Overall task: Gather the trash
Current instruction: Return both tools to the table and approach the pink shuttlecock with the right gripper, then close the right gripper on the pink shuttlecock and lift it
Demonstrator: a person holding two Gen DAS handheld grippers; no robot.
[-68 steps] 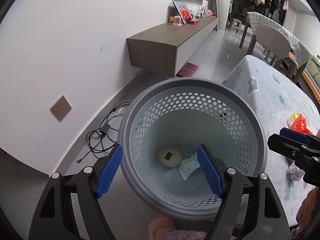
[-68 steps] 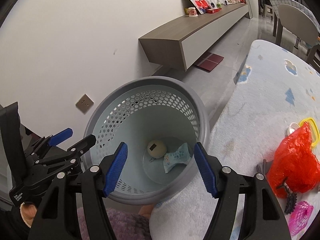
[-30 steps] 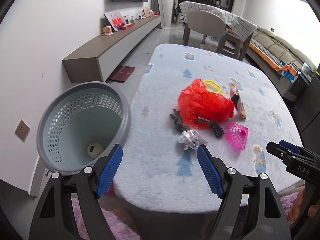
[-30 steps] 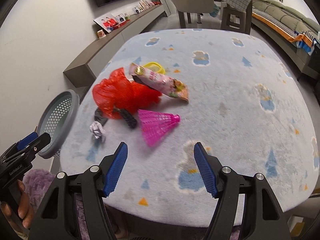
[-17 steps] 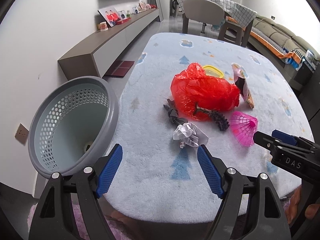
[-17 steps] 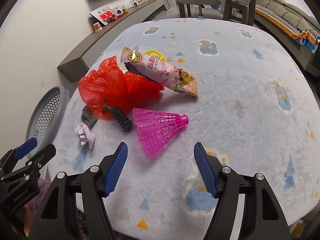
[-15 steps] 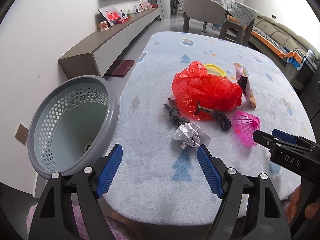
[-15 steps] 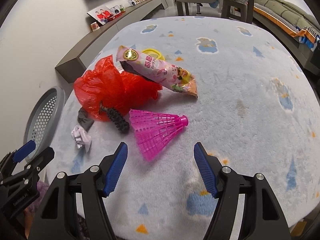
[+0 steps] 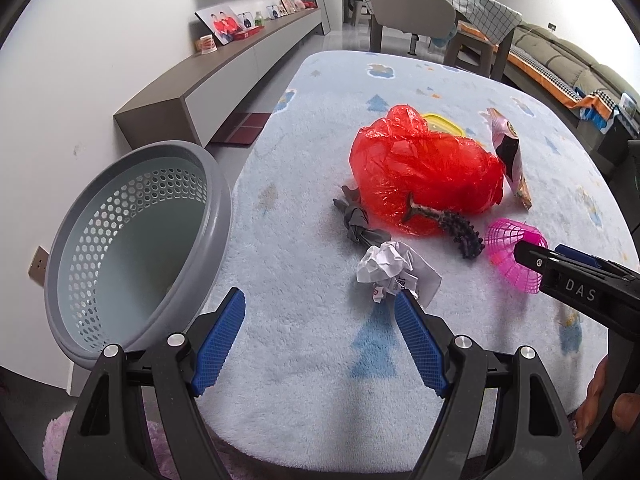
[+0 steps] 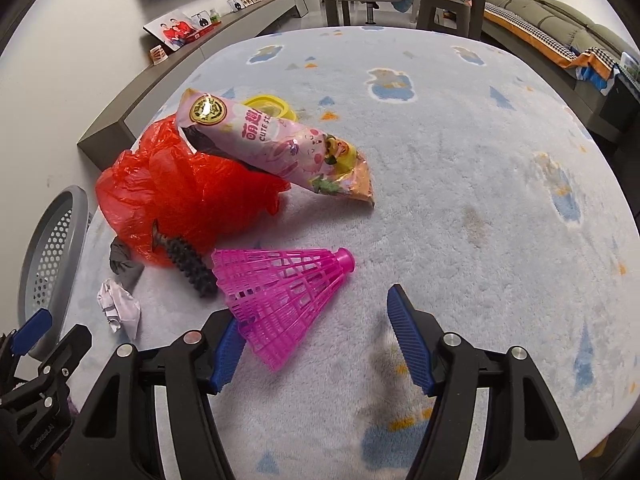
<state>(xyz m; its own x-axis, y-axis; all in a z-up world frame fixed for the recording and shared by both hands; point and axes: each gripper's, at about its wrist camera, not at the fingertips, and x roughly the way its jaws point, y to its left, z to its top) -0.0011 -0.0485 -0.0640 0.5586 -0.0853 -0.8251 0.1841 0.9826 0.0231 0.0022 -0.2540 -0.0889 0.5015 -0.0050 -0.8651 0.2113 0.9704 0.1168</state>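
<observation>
I have swung both grippers away from the grey perforated plastic waste basket (image 9: 120, 240), which a couple of seconds ago filled both views and now sits at the left edge of the pale blue fleece-covered table (image 9: 312, 184), its mouth tipped toward me. That tells me the last drop is finished and I am lining up the next pickups. The crumpled red plastic bag (image 9: 420, 168) is the biggest piece left, with the pink printed snack packet (image 10: 272, 148) leaning on its far side and a yellow ring-shaped lid (image 10: 272, 110) behind. Nearer me lie the magenta plastic shuttlecock (image 10: 280, 292), a black spiky rubber strip (image 9: 456, 224), a knotted grey rag (image 9: 356, 220) and a crumpled white paper ball (image 9: 392, 268). My right gripper (image 10: 316, 340) has closed in over the last second: its fingers are spread wide and empty, the shuttlecock's skirt just inside the left one. My left gripper (image 9: 320, 344) is equally wide and empty, the paper ball just ahead of its right finger. I judge several items remain to be collected.
</observation>
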